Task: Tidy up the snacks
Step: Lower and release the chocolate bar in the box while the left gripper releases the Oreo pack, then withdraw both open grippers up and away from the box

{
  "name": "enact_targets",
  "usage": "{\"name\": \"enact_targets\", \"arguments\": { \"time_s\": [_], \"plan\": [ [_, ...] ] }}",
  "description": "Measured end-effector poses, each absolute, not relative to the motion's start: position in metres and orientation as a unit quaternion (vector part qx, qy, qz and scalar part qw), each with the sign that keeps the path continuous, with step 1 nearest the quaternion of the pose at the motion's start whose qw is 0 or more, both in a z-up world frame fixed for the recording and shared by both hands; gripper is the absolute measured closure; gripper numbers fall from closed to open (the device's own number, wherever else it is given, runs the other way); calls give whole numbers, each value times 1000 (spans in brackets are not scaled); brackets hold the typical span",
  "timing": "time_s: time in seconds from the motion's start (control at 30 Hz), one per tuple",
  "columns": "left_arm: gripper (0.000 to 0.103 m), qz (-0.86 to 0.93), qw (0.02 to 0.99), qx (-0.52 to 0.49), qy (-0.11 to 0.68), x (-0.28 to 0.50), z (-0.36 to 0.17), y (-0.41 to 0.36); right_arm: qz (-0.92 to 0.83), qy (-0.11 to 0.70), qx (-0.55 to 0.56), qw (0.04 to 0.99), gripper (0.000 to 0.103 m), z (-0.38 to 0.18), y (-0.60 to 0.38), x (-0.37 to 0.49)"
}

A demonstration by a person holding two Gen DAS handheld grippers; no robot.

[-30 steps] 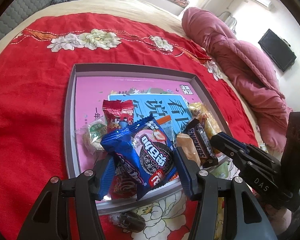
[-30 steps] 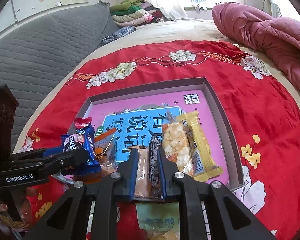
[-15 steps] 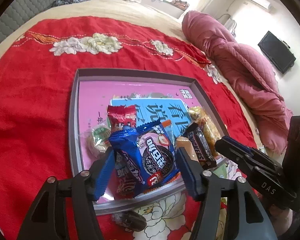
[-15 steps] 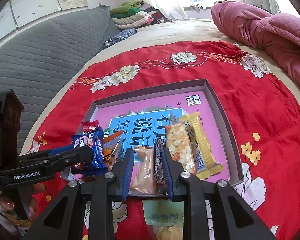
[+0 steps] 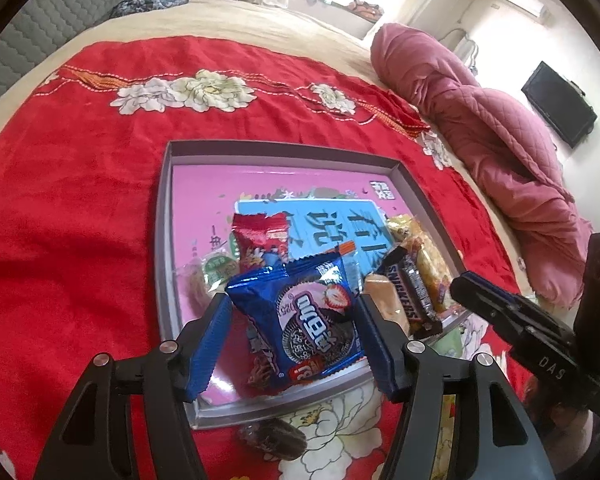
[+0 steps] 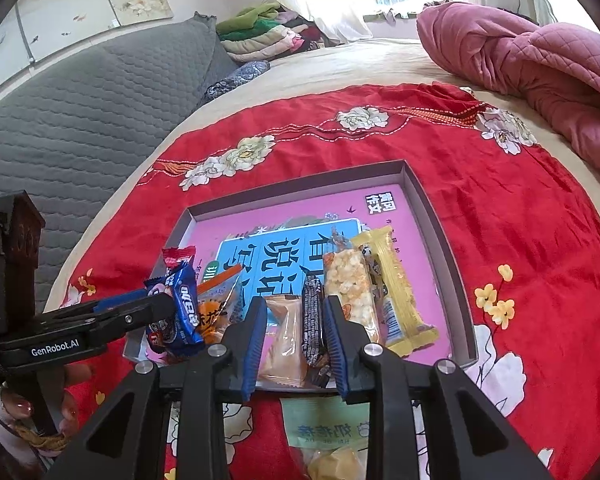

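Bedroom scene: a red floral blanket (image 6: 520, 208) lies over the bed, w/ a grey shallow tray (image 6: 428, 204) on it and a pink quilt (image 6: 540, 52) bunched at the far side. Left gripper (image 5: 292, 316) has its jaws shut on the blue Oreo pack (image 5: 312, 320), pinched at both side edges and held over the tray's near left corner, above the other wrappers. Vs a second ago the left wrist view has pulled back and up: the tray sits further off, the Oreo pack is clear of the pile, and a red packet (image 5: 262, 236) and a small green-label snack (image 5: 216, 272) show behind it, so the pack looks lifted rather than resting; likely it is about to be set down in a tidier spot. Right gripper (image 6: 296, 320) has jaws part open, straddling a tan wafer pack (image 6: 284, 336) and a dark Snickers bar (image 6: 314, 324) at the tray's near edge, not visibly squeezing either; over the same second the jaws have widened a bit, which reads as a release or a re-aim. Right of those, a popcorn bar (image 6: 348, 288) and a yellow bar (image 6: 396, 292) already lie side by side in a row. Outside the tray, a pale green bag (image 6: 328, 432) and a dark wrapped candy (image 5: 276, 440) sit on the blanket, not yet sorted
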State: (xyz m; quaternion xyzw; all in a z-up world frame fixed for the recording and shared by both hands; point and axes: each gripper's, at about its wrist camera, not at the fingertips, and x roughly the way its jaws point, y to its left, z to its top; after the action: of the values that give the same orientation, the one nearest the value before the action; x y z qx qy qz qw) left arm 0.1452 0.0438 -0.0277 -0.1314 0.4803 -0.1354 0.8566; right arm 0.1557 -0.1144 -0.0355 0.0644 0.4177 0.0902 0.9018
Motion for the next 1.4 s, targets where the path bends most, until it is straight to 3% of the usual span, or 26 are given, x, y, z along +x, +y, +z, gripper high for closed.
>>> {"name": "enact_targets", "arguments": {
  "time_s": [0.47, 0.57, 1.03, 1.13, 1.4],
  "plan": [
    [38, -136, 859, -134, 475, 140, -23, 50, 90, 408, 70, 906, 72, -29, -120, 152],
    [37, -137, 861, -137, 470, 137, -18, 53, 88, 403, 73, 908, 61, -25, -122, 149],
    [33, -140, 869, -147, 451, 122, 0, 62, 82, 382, 77, 917, 55, -10, -133, 139],
    [31, -144, 868, -148, 451, 117, 3, 63, 82, 378, 79, 919, 47, -6, -135, 134],
    [30, -141, 865, -148, 458, 106, 1, 64, 90, 388, 69, 915, 46, -6, -135, 117]
  ]
}}
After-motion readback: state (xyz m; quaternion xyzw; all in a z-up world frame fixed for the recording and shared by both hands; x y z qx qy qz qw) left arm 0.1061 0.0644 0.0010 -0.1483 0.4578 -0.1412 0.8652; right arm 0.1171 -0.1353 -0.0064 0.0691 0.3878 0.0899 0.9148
